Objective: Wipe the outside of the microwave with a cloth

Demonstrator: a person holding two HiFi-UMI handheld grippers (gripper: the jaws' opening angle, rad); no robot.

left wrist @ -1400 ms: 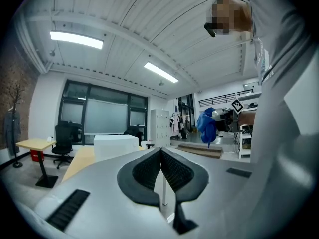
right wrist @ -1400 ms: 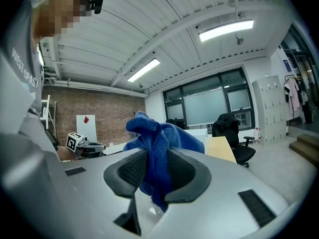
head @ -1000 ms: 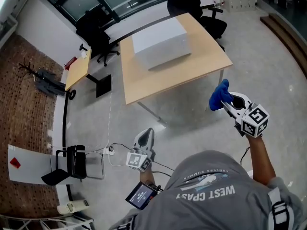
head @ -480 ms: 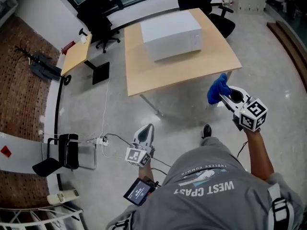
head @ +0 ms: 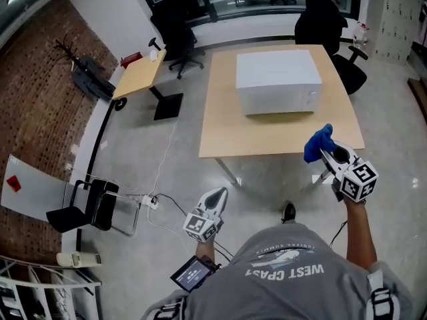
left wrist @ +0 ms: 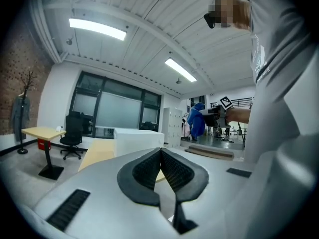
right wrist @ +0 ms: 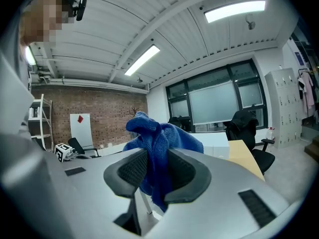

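A white microwave (head: 277, 82) stands on a light wooden table (head: 280, 137) ahead of me. It also shows in the left gripper view as the microwave (left wrist: 137, 141). My right gripper (head: 325, 152) hovers just off the table's near right corner, shut on a blue cloth (head: 317, 143). In the right gripper view, the cloth (right wrist: 160, 141) bunches up between the pads (right wrist: 130, 171) and hides part of the microwave (right wrist: 215, 141). My left gripper (head: 218, 194) is low at my left side over the floor, well short of the table. It is shut and holds nothing, its pads (left wrist: 169, 171) meeting.
Black office chairs (head: 177, 32) stand behind the table, another at its right chair (head: 333, 29). A small yellow desk (head: 141, 77) is to the left. A black chair (head: 87, 209) and floor cables (head: 160, 202) lie near my left. Brick wall (head: 40, 92) on the left.
The view has swung so the table and microwave now lie straight ahead and nearer. Both grippers moved with the person towards the table; the cloth stays gripped.
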